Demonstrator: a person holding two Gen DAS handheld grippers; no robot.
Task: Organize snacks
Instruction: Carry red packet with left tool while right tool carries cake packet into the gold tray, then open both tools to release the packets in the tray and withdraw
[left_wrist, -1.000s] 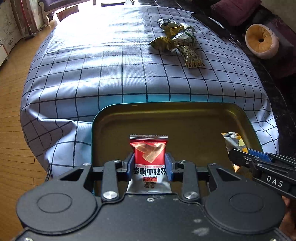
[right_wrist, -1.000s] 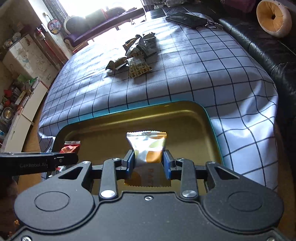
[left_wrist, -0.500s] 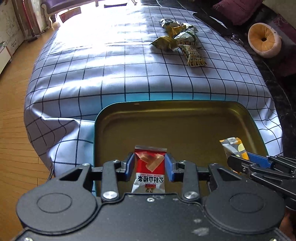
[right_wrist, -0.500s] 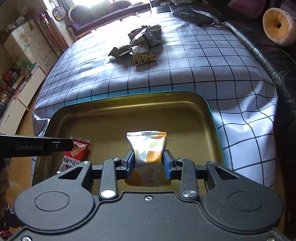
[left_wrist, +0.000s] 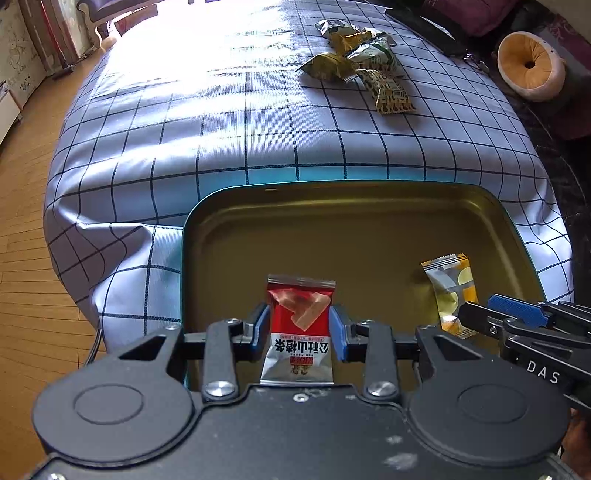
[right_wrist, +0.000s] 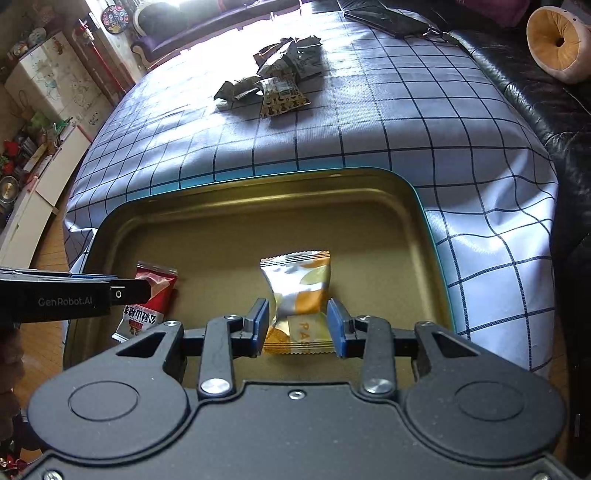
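Note:
A gold tray with a teal rim (left_wrist: 332, 182) sits on the checked tablecloth at the near edge. My left gripper (left_wrist: 300, 328) is shut on a red snack packet (left_wrist: 301, 295), low over the tray's near left part. The blue pads touch both of the packet's sides. An orange and white packet (right_wrist: 295, 284) lies on the tray floor between the pads of my right gripper (right_wrist: 298, 328). The pads stand slightly apart from its pinched waist. In the left wrist view the right gripper (left_wrist: 480, 310) hangs over that packet's near end (left_wrist: 448, 280).
A pile of several green and gold snack packets (left_wrist: 354, 62) lies far back on the cloth. A black sofa (right_wrist: 535, 92) with a round orange cushion (right_wrist: 557, 40) runs along the right. The cloth drops to a wooden floor (left_wrist: 26, 258) on the left.
Both packets have come lower into the tray. The orange packet now rests on the tray floor, with the right pads eased off its sides. The left pads still flank the red packet.

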